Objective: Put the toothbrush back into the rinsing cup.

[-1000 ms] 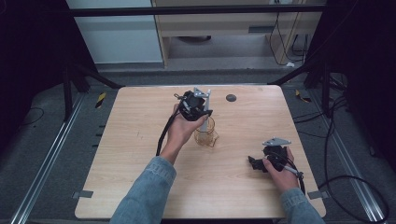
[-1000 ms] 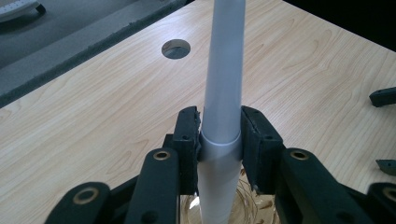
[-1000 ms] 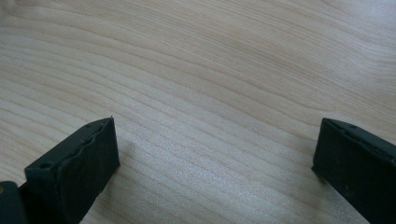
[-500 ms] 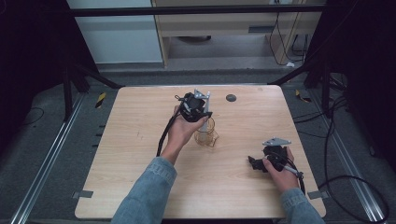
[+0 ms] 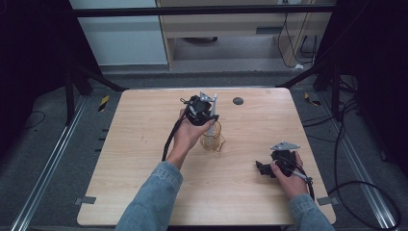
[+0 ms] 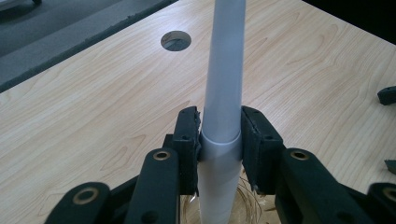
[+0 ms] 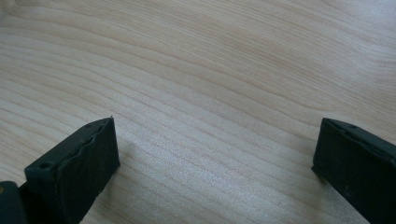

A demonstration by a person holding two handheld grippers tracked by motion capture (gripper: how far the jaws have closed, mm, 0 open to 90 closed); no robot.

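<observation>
Between the clamped pads of the left gripper (image 6: 219, 135) stood a white tube (image 6: 223, 93), upright over a glass cup (image 5: 212, 137), while the right gripper (image 7: 215, 154) rested wide apart on the table (image 5: 144, 125)

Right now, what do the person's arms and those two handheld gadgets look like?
Both forearms wear blue denim sleeves. Each hand carries a black gripper: the left gripper and right gripper each have a grey three-cornered plate on top and a trailing black cable. The jaws are matt black blocks on arms with round rivets.
</observation>
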